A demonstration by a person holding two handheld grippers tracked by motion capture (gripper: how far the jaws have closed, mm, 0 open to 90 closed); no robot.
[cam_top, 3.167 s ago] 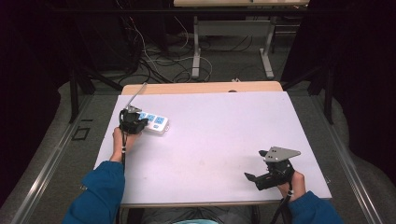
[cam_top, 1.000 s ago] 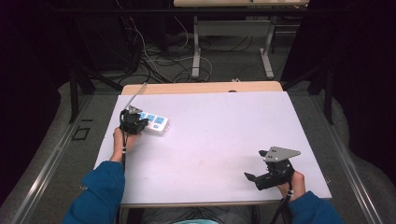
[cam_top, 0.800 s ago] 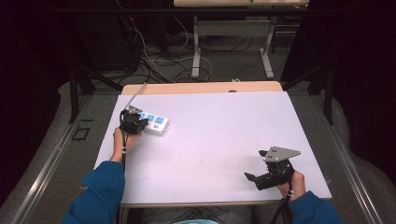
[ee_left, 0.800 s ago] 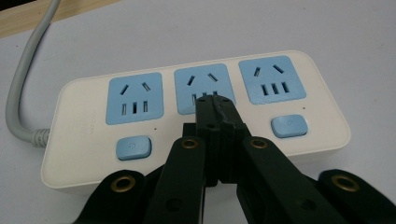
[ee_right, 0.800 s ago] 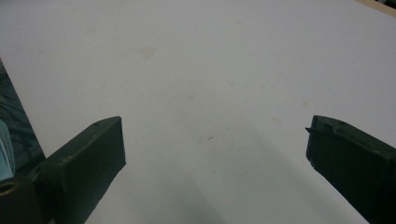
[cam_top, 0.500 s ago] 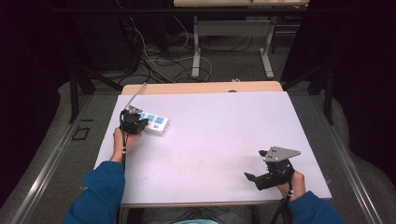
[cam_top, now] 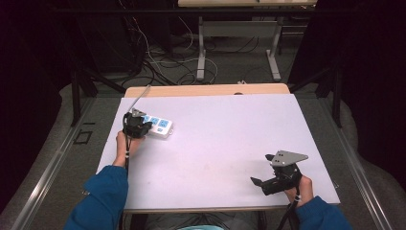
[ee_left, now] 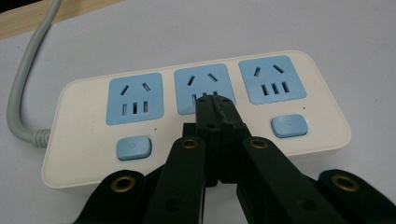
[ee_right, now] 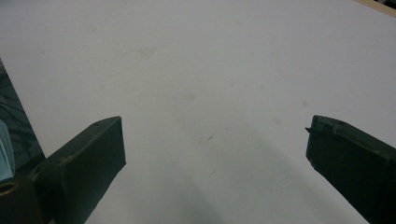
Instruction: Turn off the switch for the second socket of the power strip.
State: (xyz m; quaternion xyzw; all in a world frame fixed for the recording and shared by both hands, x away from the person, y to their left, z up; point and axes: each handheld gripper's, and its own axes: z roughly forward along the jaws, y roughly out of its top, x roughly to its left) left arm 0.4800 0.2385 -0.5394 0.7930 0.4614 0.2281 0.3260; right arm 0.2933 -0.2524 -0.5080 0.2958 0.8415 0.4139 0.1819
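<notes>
Left gripper view: power strip (ee_left: 196, 116) under left tool (ee_left: 215, 103)

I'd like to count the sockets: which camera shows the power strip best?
The left gripper view: the power strip is close, with three blue sockets and two visible switches. The high view shows it small; the right gripper view faces bare table.

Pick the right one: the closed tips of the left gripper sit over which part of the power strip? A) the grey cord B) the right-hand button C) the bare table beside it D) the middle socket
D: in the left gripper view, the left gripper has its jaws pressed together, with the tips over the middle blue socket of the power strip.
</notes>
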